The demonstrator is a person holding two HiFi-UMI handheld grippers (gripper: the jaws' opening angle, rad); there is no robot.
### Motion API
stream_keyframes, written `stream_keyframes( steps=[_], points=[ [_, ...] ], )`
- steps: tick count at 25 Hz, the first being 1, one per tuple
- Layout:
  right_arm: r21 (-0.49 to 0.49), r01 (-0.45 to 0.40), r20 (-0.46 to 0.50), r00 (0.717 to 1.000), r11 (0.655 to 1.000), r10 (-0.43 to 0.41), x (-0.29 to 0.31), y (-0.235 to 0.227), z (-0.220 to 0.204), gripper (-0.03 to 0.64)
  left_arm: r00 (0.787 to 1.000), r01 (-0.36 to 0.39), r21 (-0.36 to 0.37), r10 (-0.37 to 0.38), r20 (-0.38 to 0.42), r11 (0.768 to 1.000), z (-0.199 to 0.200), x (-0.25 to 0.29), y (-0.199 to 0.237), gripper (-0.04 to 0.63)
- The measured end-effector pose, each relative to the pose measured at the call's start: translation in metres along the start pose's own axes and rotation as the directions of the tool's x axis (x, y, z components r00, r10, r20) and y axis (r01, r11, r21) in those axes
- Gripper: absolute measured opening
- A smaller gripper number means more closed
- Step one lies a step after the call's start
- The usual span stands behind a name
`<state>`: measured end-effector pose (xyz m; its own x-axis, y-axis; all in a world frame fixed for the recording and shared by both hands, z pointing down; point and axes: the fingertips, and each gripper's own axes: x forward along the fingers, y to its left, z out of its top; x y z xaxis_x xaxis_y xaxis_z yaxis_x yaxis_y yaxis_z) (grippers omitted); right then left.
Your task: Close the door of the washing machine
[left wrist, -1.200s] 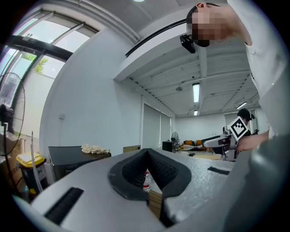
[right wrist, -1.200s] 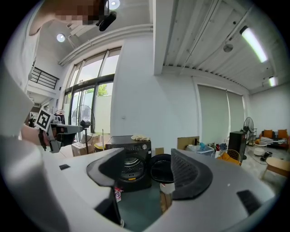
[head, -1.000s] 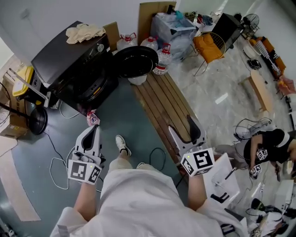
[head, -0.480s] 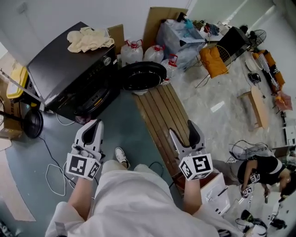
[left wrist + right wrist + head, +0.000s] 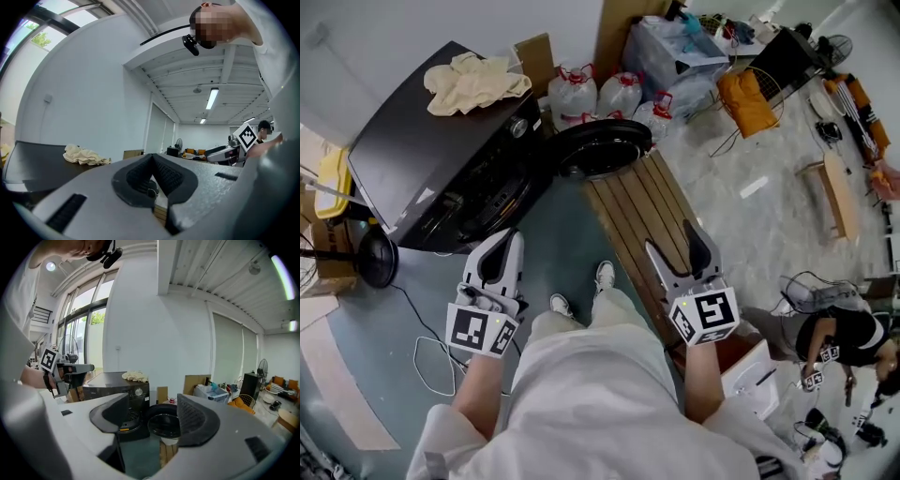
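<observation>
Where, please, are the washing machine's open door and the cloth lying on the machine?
washing machine door (image 5: 600,150): head view, its dark centre.
cloth (image 5: 473,82): head view, middle of the crumpled heap.

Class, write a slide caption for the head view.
Facing a black washing machine with its round door open: left gripper shut, right gripper open.

The washing machine (image 5: 422,159) stands at ten o'clock with a cloth (image 5: 473,82) on top, its open door (image 5: 598,148) at twelve, water jugs (image 5: 621,94) behind the door, and slatted boards (image 5: 637,211) at one o'clock.
</observation>
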<state>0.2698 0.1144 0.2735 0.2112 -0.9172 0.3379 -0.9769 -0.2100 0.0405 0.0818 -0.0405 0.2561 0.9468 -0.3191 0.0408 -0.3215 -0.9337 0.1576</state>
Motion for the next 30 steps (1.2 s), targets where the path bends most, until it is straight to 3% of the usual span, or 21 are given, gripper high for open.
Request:
stream_keyframes(
  steps=[5, 8, 13, 21, 26, 30],
  points=[
    [-0.11, -0.044, -0.114, 0.993, 0.993, 0.031, 0.06, -0.046, -0.026, 0.292, 0.993, -0.12, -0.017, 0.12, 0.0, 0.993, -0.004, 0.028, 0.025, 0.005],
    [-0.194, -0.112, -0.195, 0.978, 0.975, 0.074, 0.098, -0.075, -0.045, 0.293, 0.984, -0.181, -0.003, 0.181, -0.009, 0.984, 0.001, 0.042, 0.026, 0.005],
    [-0.273, -0.215, -0.252, 0.957, 0.938, 0.146, 0.179, -0.113, -0.068, 0.293, 0.956, -0.291, 0.024, 0.292, -0.026, 0.956, -0.002, 0.061, 0.04, 0.005],
    [-0.407, -0.393, -0.36, 0.899, 0.824, 0.251, 0.303, -0.126, -0.12, 0.308, 0.9, -0.42, -0.02, 0.413, -0.137, 0.907, -0.06, 0.078, 0.054, 0.005],
    [-0.454, -0.433, -0.419, 0.875, 0.779, 0.242, 0.363, -0.139, -0.154, 0.347, 0.879, -0.458, -0.052, 0.443, -0.174, 0.888, -0.091, 0.081, 0.057, 0.005],
    [-0.515, -0.468, -0.475, 0.853, 0.719, 0.215, 0.408, -0.144, -0.178, 0.356, 0.845, -0.511, -0.089, 0.481, -0.234, 0.855, -0.127, 0.061, 0.057, 0.005]
  ],
)
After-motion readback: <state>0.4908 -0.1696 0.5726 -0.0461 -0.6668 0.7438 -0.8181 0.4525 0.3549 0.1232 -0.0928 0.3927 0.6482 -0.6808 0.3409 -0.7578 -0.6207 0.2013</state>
